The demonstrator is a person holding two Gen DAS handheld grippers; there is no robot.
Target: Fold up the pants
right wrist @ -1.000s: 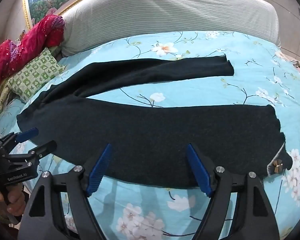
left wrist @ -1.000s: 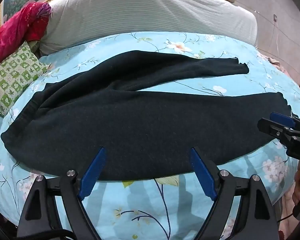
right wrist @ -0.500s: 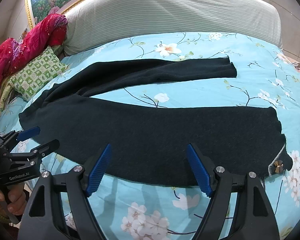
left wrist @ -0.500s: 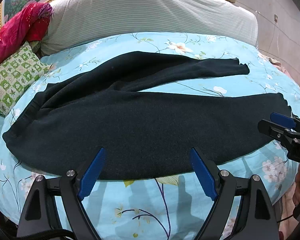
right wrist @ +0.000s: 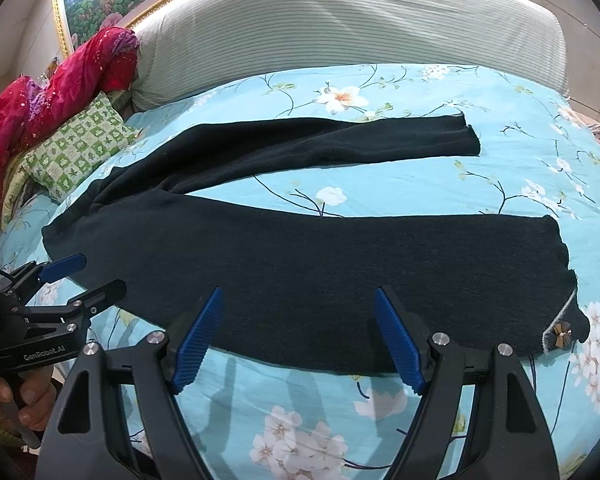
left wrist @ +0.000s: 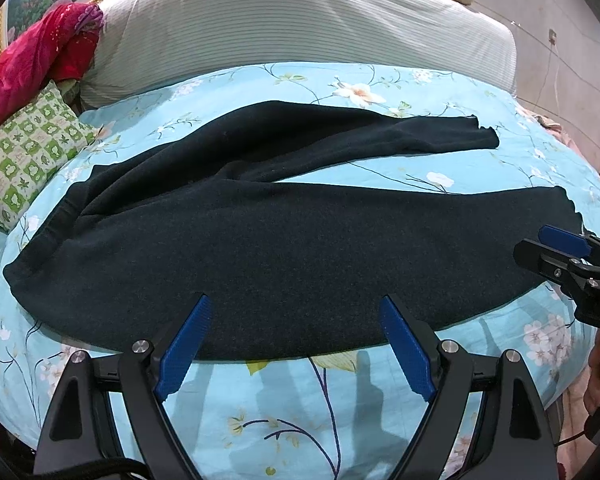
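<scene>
1. The dark pants (left wrist: 300, 248) lay spread flat on the flowered blue bedsheet (left wrist: 340, 400), waistband toward the green checked pillow (left wrist: 28, 156), the two legs parted in a narrow V toward the other side.
2. They looked like soft, thick knit: probably light, limp and not slippery, so likely to sag and drag when lifted by one spot. The waistband corner and the near leg's hem seemed the sensible places to pinch.
3. The left tongs (left wrist: 296, 344) hung over the near edge of the near leg, spread wide, with nothing between the blue pads.
4. The right tongs (right wrist: 300, 336) hung likewise above the same edge, closer to the hem, spread wide and empty.
5. Neither touched the cloth; each appeared at the side of the other's view.
</scene>
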